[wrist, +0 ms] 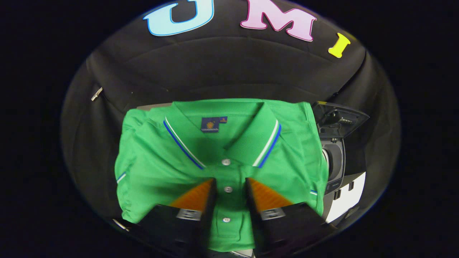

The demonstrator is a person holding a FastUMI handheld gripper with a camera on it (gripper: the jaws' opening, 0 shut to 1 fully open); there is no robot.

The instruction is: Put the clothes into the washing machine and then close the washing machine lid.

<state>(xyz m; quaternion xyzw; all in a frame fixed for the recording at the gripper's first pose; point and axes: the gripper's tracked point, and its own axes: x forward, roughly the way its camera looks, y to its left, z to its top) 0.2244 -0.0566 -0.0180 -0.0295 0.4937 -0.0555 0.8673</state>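
Note:
A folded green polo shirt (222, 143) with a blue and white striped collar lies flat, collar away from me. My gripper (230, 182) is down on its chest, one finger on either side of the button placket. The gap between the fingers is narrow, and a strip of the placket with two buttons is pinched in it. The washing machine (337, 168) stands just right of the shirt, dark on top and white at the front, with its lid (340, 116) raised and the opening showing.
A grey table corner (154, 105) shows behind the shirt's far left shoulder. The booth's black cloth wall rises close behind the shirt and the machine.

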